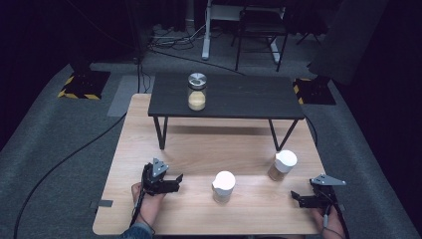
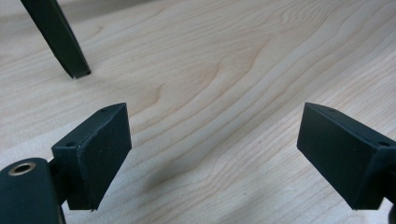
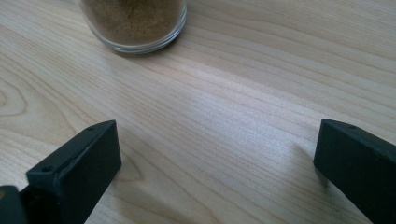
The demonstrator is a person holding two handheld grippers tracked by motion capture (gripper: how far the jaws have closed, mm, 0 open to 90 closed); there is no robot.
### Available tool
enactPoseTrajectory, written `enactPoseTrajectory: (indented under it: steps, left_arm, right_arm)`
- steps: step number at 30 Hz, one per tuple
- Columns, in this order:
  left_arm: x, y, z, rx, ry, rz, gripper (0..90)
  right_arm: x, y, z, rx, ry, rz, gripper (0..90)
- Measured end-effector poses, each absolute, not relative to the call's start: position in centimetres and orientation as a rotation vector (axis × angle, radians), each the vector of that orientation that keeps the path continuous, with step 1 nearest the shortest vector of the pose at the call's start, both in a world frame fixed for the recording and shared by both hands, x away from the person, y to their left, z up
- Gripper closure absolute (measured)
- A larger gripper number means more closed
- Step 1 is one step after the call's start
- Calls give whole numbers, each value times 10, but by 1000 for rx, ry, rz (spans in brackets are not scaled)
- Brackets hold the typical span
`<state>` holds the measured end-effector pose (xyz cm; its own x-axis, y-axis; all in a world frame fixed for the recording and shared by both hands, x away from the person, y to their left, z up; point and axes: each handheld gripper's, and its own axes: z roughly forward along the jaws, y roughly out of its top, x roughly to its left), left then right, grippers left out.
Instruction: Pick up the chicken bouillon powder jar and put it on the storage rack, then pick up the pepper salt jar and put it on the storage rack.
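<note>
Two glass jars with white lids stand on the light wooden table: one near the front middle, the other to its right and a little farther back. A third jar, metal-lidded and half full of tan grains, stands on the low black shelf. My left gripper rests left of the middle jar, jaws open over bare wood. At the front right my right gripper is also open, with the base of a grain-filled jar ahead of it.
The black shelf stands on thin angled legs; one leg lands close ahead of my left gripper. A cable runs across the grey carpet at the left. A chair and stands sit beyond the table.
</note>
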<state>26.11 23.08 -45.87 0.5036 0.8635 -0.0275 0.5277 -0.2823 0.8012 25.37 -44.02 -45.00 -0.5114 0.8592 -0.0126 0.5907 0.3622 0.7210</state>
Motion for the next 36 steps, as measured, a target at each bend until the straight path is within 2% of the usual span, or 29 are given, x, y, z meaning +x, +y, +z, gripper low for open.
enactPoseTrajectory:
  steps: [13, 21, 36]
  left_arm:
    - [277, 213, -449, 2093, 1211, 486, 74]
    - [278, 211, -448, 2094, 1227, 490, 35]
    - [278, 211, -448, 2094, 1227, 491, 34]
  right_arm:
    - [254, -440, -450, 1266, 2241, 945, 5]
    - [254, -440, -450, 1266, 2241, 945, 5]
    - [257, -443, -450, 1254, 2256, 951, 9]
